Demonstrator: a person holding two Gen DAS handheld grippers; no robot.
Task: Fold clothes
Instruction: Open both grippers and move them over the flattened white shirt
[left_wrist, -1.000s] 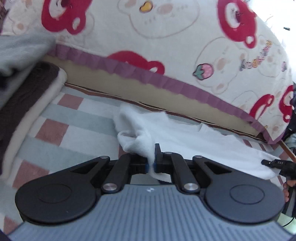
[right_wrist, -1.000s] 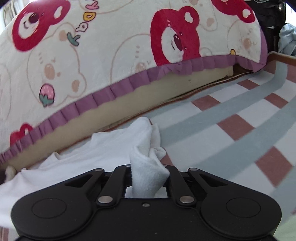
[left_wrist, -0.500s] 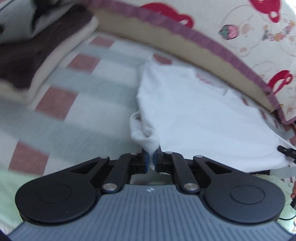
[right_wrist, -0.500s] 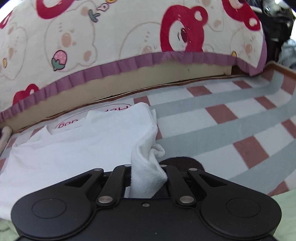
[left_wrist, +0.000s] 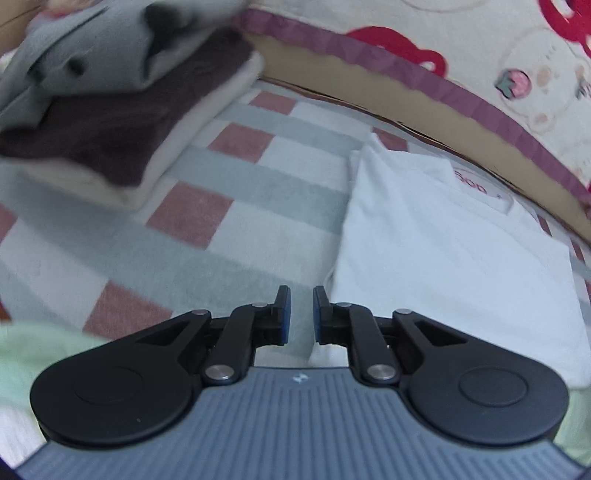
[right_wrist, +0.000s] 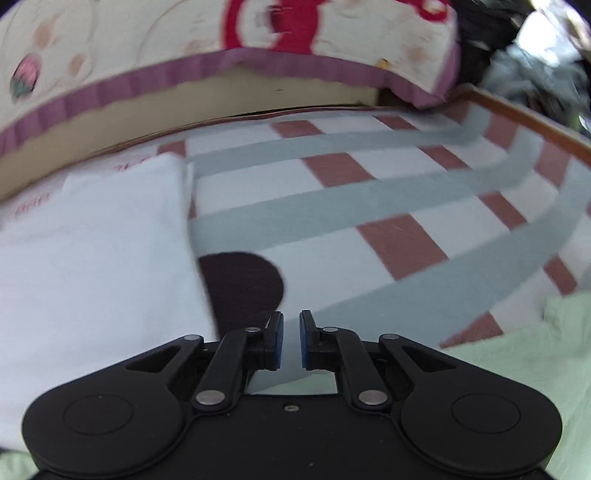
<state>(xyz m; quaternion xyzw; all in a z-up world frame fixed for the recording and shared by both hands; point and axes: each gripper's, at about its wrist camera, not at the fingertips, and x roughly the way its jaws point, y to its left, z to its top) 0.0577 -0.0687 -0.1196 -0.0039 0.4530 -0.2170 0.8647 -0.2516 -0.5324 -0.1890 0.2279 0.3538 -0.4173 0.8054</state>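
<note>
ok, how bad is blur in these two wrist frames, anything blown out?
Left wrist: stack of folded clothes at top left is smeared, white shirt softer, claw sharp. Right wrist: bear-print cover streaked by motion, top right corner near blown out, checked rug fairly clear.

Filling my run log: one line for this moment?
left gripper: open, empty | right gripper: open, empty | white shirt: flat on checked blanket

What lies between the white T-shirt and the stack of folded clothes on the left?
Only bare checked sheet: in the left wrist view, nothing sits between the flat white cotton T-shirt and the stack of folded grey, brown and cream clothes.
</note>
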